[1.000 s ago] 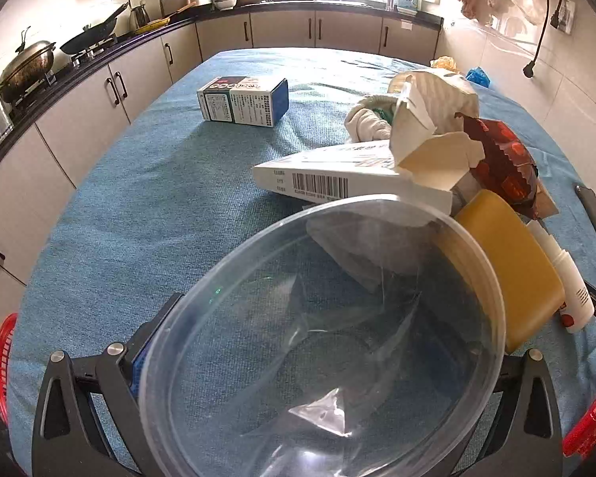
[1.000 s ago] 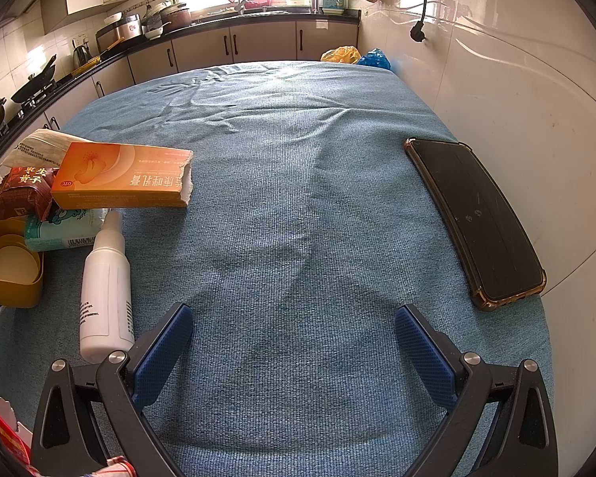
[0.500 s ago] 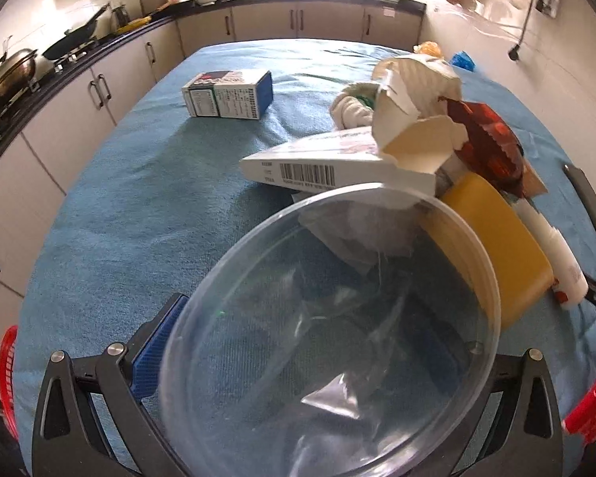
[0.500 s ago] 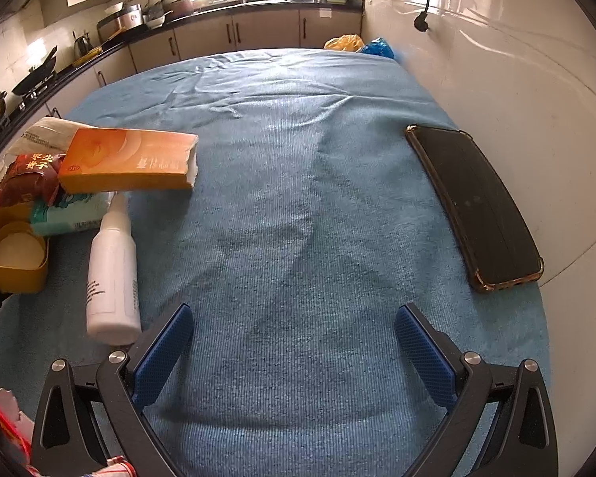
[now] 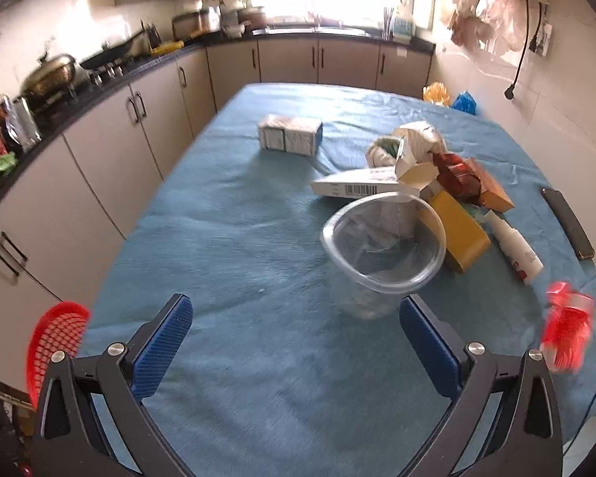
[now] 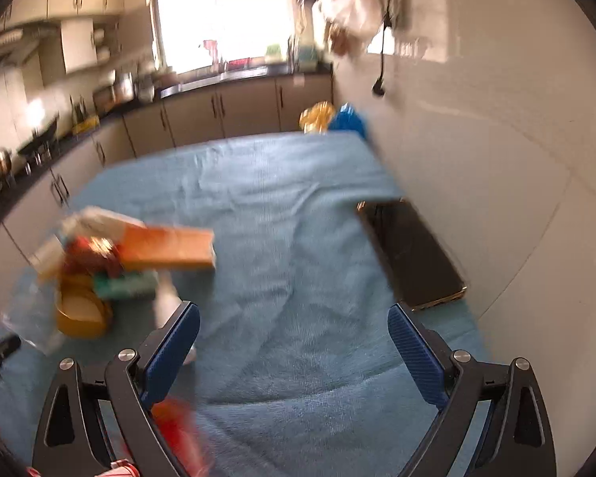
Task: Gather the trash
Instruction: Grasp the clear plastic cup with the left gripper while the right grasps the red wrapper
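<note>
A clear plastic cup (image 5: 383,254) with crumpled film inside stands on the blue cloth, just beyond my left gripper (image 5: 294,310), which is open and holds nothing. Behind the cup lies a pile of trash: a white barcode box (image 5: 357,187), a yellow tub (image 5: 459,230), a red packet (image 5: 457,175) and a white bottle (image 5: 514,244). My right gripper (image 6: 294,314) is open over bare cloth, its jaws closing a little with nothing between them. The same pile sits to its left, with an orange box (image 6: 167,250) on top.
A dark phone (image 6: 413,254) lies by the wall on the right. A blue and white box (image 5: 290,139) lies farther back. A red basket (image 5: 55,342) hangs past the table's left edge. A blurred red wrapper (image 5: 568,326) is at the front right.
The left gripper let go of the clear cup and drew back and up; the cup now stands on the cloth. The right gripper rose and tilted, its view blurred.
</note>
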